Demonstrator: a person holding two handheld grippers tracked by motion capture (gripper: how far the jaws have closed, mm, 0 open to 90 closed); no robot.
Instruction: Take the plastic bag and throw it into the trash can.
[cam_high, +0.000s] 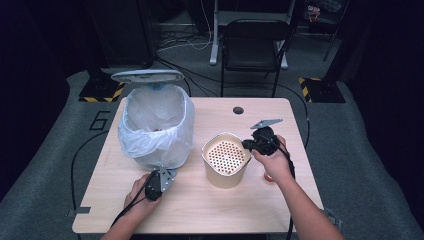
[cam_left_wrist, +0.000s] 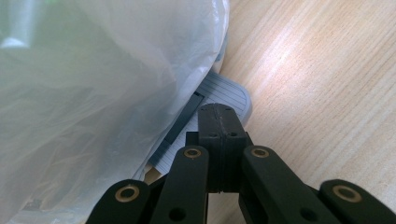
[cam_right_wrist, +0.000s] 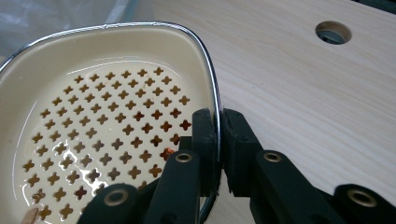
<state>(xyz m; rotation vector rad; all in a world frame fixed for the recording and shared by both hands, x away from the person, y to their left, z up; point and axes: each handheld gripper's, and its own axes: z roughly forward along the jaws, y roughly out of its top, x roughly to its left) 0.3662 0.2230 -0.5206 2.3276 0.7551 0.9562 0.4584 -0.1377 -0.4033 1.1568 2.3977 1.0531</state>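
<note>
I am clamping the right gripper (cam_right_wrist: 218, 154) on the strainer basket's (cam_right_wrist: 93, 116) right rim, mid-table, and should keep it level when lifting. I am pressing the left gripper (cam_left_wrist: 218, 122), shut and empty, on the pedal (cam_left_wrist: 229, 95) of the lined bin (cam_high: 155, 125) at left.

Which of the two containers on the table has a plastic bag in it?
The pedal bin at left, lined with a white bag; the cream strainer container has none.
</note>
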